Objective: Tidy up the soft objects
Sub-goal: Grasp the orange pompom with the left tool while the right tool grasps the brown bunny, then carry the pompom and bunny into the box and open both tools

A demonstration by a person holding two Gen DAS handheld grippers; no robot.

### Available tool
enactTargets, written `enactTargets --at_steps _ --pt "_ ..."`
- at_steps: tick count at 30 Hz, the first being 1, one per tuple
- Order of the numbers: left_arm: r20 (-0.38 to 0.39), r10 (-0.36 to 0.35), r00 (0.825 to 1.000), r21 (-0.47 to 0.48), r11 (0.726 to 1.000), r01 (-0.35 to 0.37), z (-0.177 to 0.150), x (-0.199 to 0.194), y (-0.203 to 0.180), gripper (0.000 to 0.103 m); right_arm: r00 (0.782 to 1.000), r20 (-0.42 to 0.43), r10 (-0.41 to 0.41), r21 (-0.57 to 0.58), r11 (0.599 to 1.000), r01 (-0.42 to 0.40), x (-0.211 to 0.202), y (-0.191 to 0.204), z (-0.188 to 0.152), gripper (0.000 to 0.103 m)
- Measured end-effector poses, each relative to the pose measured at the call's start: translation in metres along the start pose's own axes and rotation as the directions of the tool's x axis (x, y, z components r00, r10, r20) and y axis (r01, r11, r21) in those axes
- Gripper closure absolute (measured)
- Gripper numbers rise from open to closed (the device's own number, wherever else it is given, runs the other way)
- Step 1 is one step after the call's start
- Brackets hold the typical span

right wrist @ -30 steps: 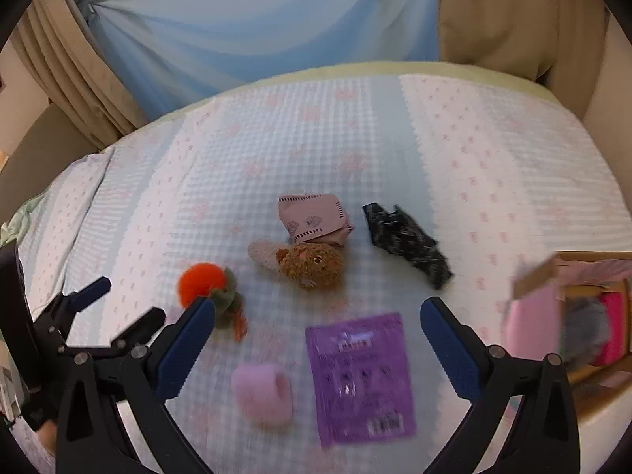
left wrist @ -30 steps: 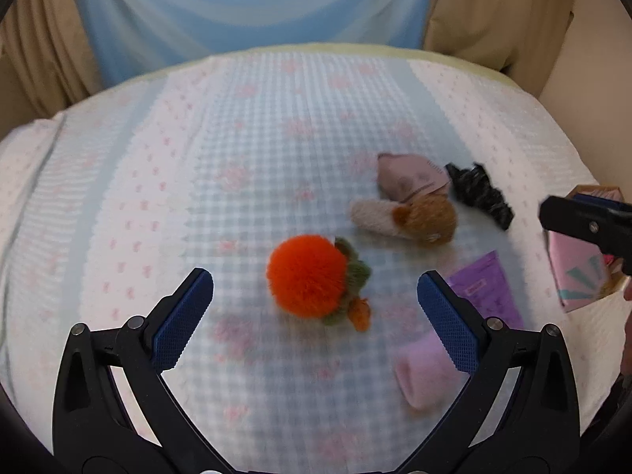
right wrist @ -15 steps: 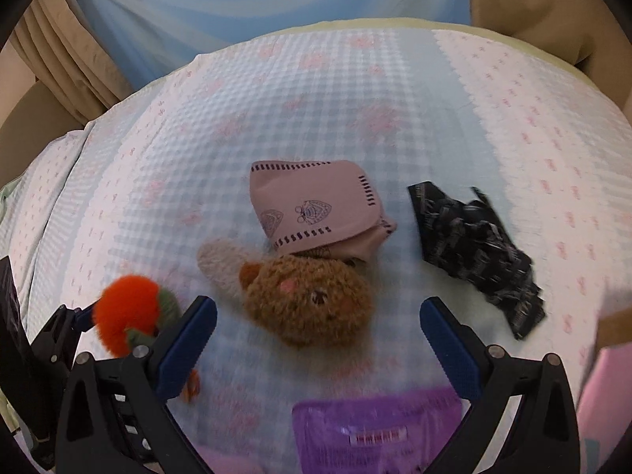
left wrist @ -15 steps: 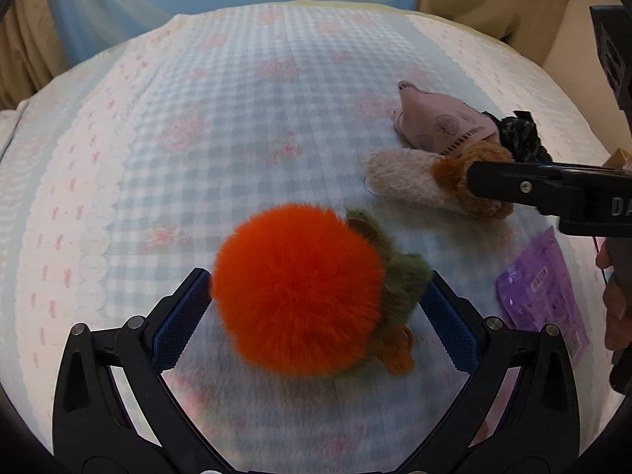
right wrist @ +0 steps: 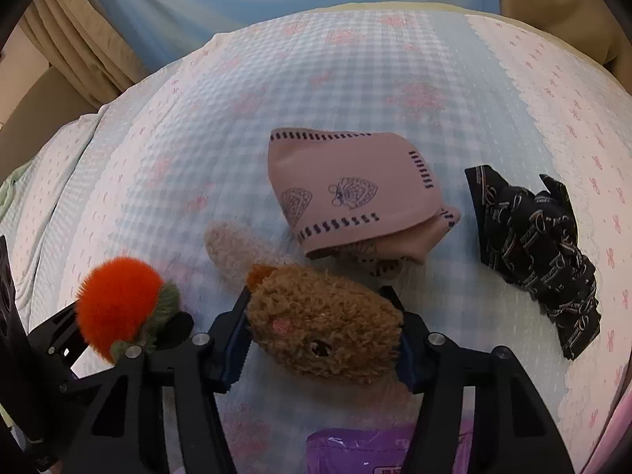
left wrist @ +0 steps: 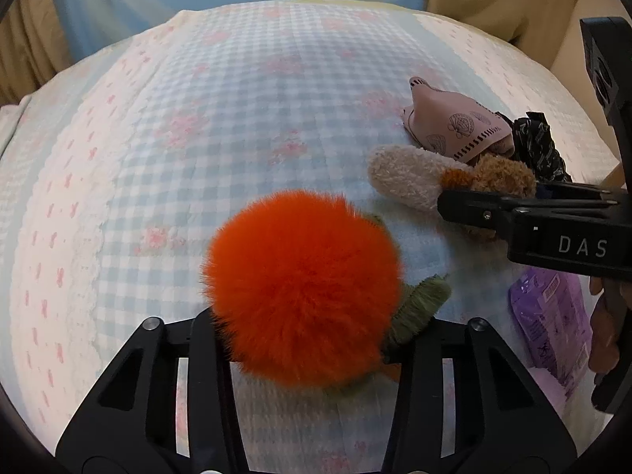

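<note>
We noted the orange pompom (left wrist: 302, 288) pinched in the left gripper (left wrist: 304, 339), just above the blanket (left wrist: 221, 118). The right gripper (right wrist: 322, 349) clamped the brown plush (right wrist: 328, 328). At its 12 o'clock lay a pink cloth (right wrist: 347, 193); at 2 o'clock, a black cloth (right wrist: 533, 252).

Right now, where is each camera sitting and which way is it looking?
Left wrist: on the left gripper, looking forward over the bed at its orange pom-pom; the right gripper crosses at right.
Right wrist: on the right gripper, facing its brown plush; the left gripper shows at left.
Both show the pom-pom, plush, pink cloth and black cloth.
</note>
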State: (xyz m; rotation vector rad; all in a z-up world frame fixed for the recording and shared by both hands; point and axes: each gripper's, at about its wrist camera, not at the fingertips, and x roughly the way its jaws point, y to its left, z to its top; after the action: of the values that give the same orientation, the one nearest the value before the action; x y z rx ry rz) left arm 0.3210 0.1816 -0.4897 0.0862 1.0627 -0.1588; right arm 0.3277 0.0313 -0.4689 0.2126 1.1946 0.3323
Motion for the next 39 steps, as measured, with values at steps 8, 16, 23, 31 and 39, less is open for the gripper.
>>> enactTargets --at_steps 8,16,23,31,39 --pt "0.025 -0.006 1.0 0.006 1.0 0.006 0.005 -0.013 0.0 0.071 1.0 0.01 0.012 0.032 0.999 -0.012 -0.004 -0.001 -0.003 0.054" --pt "0.058 0.004 0.998 -0.003 1.0 -0.004 0.016 -0.035 0.004 0.071 0.999 0.044 0.024 0.041 0.999 -0.025 -0.022 0.006 0.001 0.054" --pt "0.092 0.001 0.996 -0.008 1.0 0.0 0.033 -0.08 -0.004 0.071 0.996 0.086 0.018 0.048 0.999 -0.022 -0.067 0.011 0.01 0.054" --pt "0.139 0.001 0.99 -0.022 1.0 0.002 0.068 -0.163 -0.03 0.071 0.989 0.15 0.005 0.079 0.997 -0.017 -0.157 0.014 0.019 0.053" --pt "0.166 -0.006 0.986 -0.033 0.999 0.011 0.087 -0.249 -0.086 0.071 0.978 0.208 -0.006 0.079 0.997 -0.011 -0.266 0.0 0.014 0.053"
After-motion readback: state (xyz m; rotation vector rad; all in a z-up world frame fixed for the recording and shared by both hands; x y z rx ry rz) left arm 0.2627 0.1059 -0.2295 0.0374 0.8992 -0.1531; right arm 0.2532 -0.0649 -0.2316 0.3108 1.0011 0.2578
